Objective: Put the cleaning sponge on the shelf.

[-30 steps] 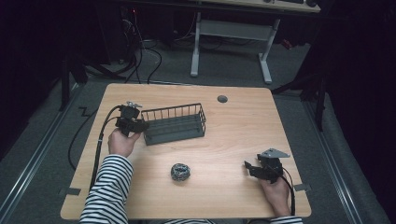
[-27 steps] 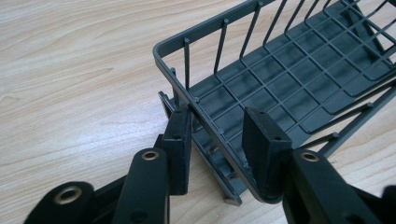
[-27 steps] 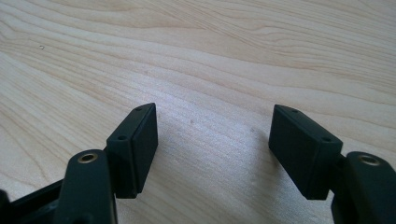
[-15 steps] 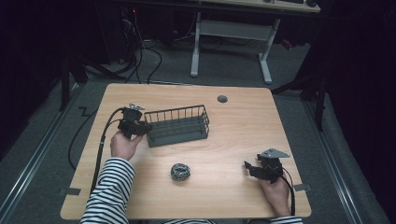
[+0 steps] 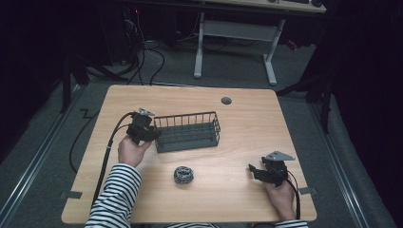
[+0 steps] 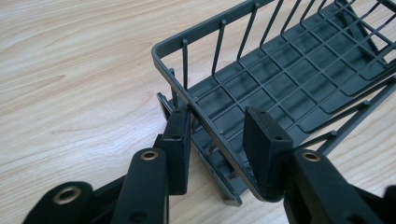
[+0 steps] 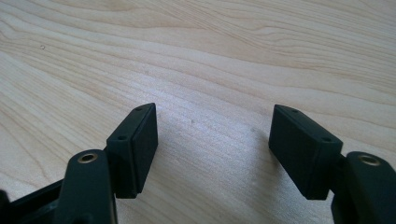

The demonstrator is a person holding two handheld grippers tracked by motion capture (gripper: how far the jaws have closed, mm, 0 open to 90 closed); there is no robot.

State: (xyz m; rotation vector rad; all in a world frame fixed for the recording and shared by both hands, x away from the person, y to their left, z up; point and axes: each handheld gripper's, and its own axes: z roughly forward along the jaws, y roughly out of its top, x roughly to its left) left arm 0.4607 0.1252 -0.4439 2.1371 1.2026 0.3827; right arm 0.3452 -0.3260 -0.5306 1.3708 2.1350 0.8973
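One basket, one ball, two grippers on one table.

The wooden table (image 5: 237,118) carries a single dark wire basket (image 5: 187,131) and a single small ball of dark cord (image 5: 183,175). There are two grippers, the left gripper (image 5: 153,135) and the right gripper (image 5: 254,170), each held in one hand, so two hands, and one round grommet (image 5: 226,100) in the tabletop.

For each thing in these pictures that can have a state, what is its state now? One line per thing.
Wire basket: upright on the table, empty.
Left gripper: jaws open, astride the basket's end wall, one pad outside, one inside.
Right gripper: jaws open, holding nothing, over bare wood.
Dark ball: lying free on the table, apart from the basket and both grippers.
Table: wooden top, with a small round dark cap near its far edge.
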